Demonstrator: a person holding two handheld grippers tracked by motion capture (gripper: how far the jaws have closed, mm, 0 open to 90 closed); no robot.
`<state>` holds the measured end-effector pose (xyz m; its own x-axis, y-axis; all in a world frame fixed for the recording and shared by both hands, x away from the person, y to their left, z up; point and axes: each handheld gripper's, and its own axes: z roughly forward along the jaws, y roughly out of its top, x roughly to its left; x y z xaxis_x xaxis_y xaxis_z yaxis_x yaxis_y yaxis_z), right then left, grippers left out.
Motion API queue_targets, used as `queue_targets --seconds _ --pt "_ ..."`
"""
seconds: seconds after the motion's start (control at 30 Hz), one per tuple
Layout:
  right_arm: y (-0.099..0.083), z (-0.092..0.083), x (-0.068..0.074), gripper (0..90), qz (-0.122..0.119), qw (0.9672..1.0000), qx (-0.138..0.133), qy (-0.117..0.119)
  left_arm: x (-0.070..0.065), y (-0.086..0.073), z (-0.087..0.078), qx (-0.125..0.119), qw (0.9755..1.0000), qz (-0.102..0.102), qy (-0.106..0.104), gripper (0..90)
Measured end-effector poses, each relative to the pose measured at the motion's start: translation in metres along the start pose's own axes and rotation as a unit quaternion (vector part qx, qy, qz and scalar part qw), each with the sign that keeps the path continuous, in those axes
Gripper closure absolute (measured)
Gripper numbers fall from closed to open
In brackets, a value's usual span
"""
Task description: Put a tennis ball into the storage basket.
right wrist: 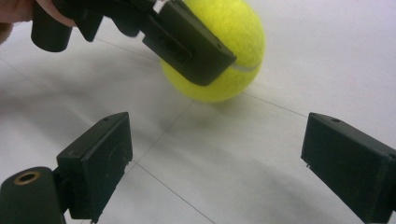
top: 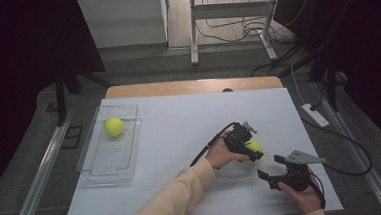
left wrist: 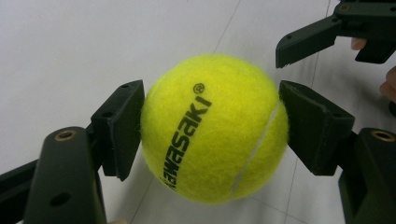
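Since the Kawasaki tennis ball (left wrist: 214, 128) already sits squarely between the left gripper's (top: 245, 145) pads, one pad pressed on each side and the felt touching both, the grip looks made; the ball rests on the white table (top: 189, 122), toward its near right part. No long axis to worry about, so approach angle doesn't matter. The relation that counts for the next move: the clear plastic tray (top: 98, 167) lies well apart from the ball, far off to its left across the table, and a second tennis ball (top: 114, 126) already lies in the tray's far half. My read is that the held ball goes there too, so a lift then a long leftward carry.

The right gripper (top: 272, 166) is just beside the ball on its near right, jaws spread wide with nothing between them, pointing toward the ball. The left hand (top: 220, 154) is plainly the one on the job; the right should stay clear of the carry path.
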<state>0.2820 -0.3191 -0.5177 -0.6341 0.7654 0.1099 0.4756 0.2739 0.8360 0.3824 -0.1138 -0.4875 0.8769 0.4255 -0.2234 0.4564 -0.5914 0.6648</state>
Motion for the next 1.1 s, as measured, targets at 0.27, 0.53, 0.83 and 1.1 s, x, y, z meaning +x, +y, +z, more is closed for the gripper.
queue_targets --seconds 0.27,0.53,0.83,1.1 --pt "0.0 0.0 0.0 8.6 0.0 1.0 -0.001 -0.001 0.0 0.0 -0.008 -0.009 0.9999 0.002 -0.005 27.1" --pt "0.001 0.0 0.001 8.5 0.0 1.0 -0.002 0.0 0.002 -0.003 -0.024 -0.028 0.9996 -0.002 0.003 27.1" --pt "0.003 0.001 0.006 8.5 -0.003 1.0 -0.005 0.004 0.006 -0.009 -0.052 -0.055 0.9982 -0.009 0.022 27.1" --pt "0.005 0.002 0.008 8.5 -0.007 1.0 -0.004 0.006 0.012 -0.015 -0.063 -0.065 0.9972 -0.015 0.032 27.1"
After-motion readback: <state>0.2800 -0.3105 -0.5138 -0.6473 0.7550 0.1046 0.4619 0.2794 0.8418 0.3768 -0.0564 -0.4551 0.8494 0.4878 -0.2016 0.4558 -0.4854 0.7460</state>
